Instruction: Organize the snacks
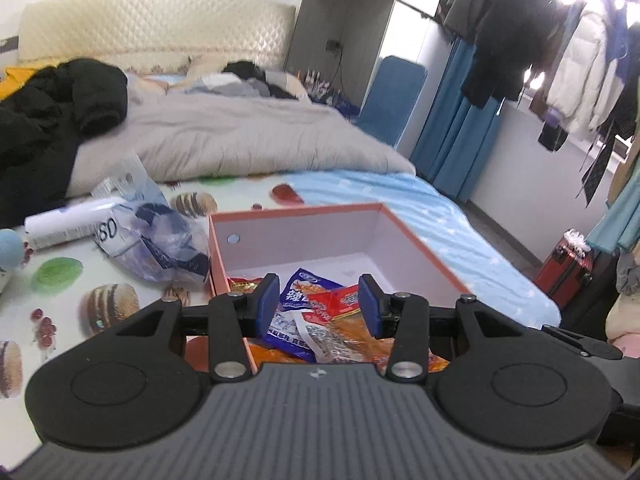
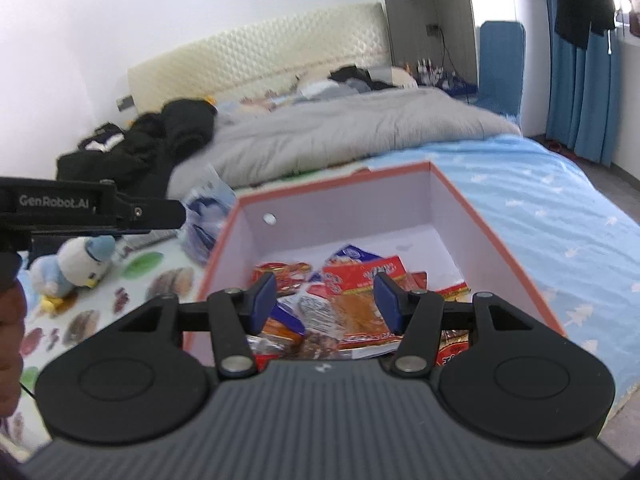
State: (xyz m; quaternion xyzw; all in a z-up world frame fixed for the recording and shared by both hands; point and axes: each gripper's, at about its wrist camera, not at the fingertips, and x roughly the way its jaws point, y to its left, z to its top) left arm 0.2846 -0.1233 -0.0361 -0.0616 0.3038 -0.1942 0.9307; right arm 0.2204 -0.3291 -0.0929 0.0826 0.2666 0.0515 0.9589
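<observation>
A: How does the left gripper [image 1: 319, 306] stand?
B: Jaws apart, blue pads [image 1: 269, 305] facing each other with nothing between them; it points forward and slightly down.
A: And the right gripper [image 2: 325, 301]?
B: Likewise spread wide and holding nothing; part of the left one shows beside it, at that view's left edge.

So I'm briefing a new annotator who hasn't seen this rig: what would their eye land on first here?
First the orange-rimmed box on the bed, straight ahead in both wrist views, with a heap of bright snack packets at its near end. Both the left gripper and the right gripper hover open over that heap, holding nothing. Left of the box lie a crumpled blue-and-clear plastic bag and a penguin plush.
</observation>
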